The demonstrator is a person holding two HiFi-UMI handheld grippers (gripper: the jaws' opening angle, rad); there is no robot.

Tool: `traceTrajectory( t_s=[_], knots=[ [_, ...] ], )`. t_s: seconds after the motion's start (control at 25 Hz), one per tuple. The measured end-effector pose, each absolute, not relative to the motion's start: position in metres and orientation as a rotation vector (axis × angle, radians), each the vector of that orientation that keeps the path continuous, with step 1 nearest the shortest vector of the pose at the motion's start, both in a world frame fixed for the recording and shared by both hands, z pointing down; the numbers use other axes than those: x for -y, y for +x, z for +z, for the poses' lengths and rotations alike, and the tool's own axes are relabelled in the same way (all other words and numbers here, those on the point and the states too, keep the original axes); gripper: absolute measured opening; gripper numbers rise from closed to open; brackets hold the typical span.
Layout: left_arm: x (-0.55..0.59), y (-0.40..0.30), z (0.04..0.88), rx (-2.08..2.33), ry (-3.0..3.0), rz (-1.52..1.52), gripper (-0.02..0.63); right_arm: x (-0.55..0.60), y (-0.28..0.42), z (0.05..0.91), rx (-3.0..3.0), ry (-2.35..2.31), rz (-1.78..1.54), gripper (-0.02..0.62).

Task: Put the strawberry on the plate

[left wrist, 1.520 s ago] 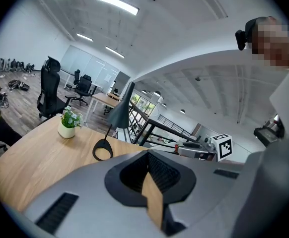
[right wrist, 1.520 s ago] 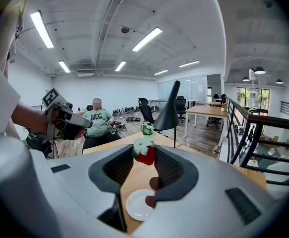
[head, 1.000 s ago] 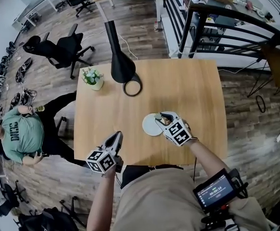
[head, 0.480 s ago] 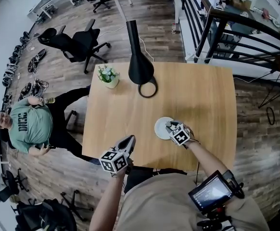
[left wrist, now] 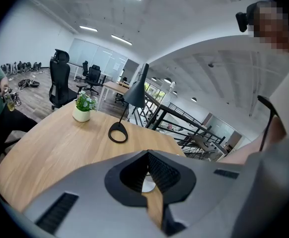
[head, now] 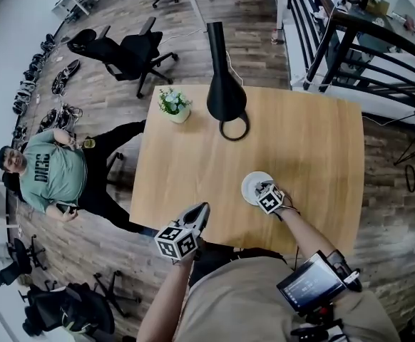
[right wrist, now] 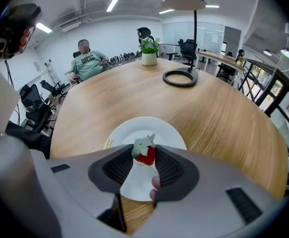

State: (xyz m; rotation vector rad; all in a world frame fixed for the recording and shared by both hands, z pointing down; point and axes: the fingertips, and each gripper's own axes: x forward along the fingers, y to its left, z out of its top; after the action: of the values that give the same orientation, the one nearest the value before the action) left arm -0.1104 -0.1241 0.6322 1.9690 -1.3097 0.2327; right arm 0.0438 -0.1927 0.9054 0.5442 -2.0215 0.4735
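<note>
A red strawberry (right wrist: 145, 153) with a pale green top sits pinched between the pads of my right gripper (right wrist: 144, 156), which is shut on it. It hangs just above a small white plate (right wrist: 170, 132) on the wooden table. In the head view the right gripper (head: 264, 189) reaches over the near right part of the plate (head: 251, 184). My left gripper (head: 202, 209) hovers at the table's front edge, left of the plate. Its tips meet and hold nothing in the left gripper view (left wrist: 147, 154).
A black desk lamp (head: 224, 91) with a ring base (head: 234, 128) stands at the table's far side, a small potted plant (head: 174, 105) to its left. A person in a green shirt (head: 47, 177) sits left of the table. Metal railings (head: 350, 41) run at the right.
The head view has drifted, so the table sits further right and lower in it. The right gripper stays over the plate with the strawberry. The left gripper keeps its place at the front edge.
</note>
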Motion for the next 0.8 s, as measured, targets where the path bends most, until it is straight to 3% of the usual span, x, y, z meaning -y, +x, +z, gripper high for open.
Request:
traceTrajectory(
  t_s=[0.36,0.56,0.8],
  knots=[
    [0.119,-0.117,0.642,1.289,1.955,0.224,0.003,0.193,0.038,0.908,2.043,0.563,0.43,0.141],
    [0.126,-0.115,0.641,1.252,1.973,0.19,0.003,0.2,0.04,0.871,2.148,0.643,0.476,0.244],
    [0.141,-0.114,0.624,1.194,2.022,0.115,0.003,0.214,0.06,0.772,2.317,0.894,0.468,0.27]
  ],
)
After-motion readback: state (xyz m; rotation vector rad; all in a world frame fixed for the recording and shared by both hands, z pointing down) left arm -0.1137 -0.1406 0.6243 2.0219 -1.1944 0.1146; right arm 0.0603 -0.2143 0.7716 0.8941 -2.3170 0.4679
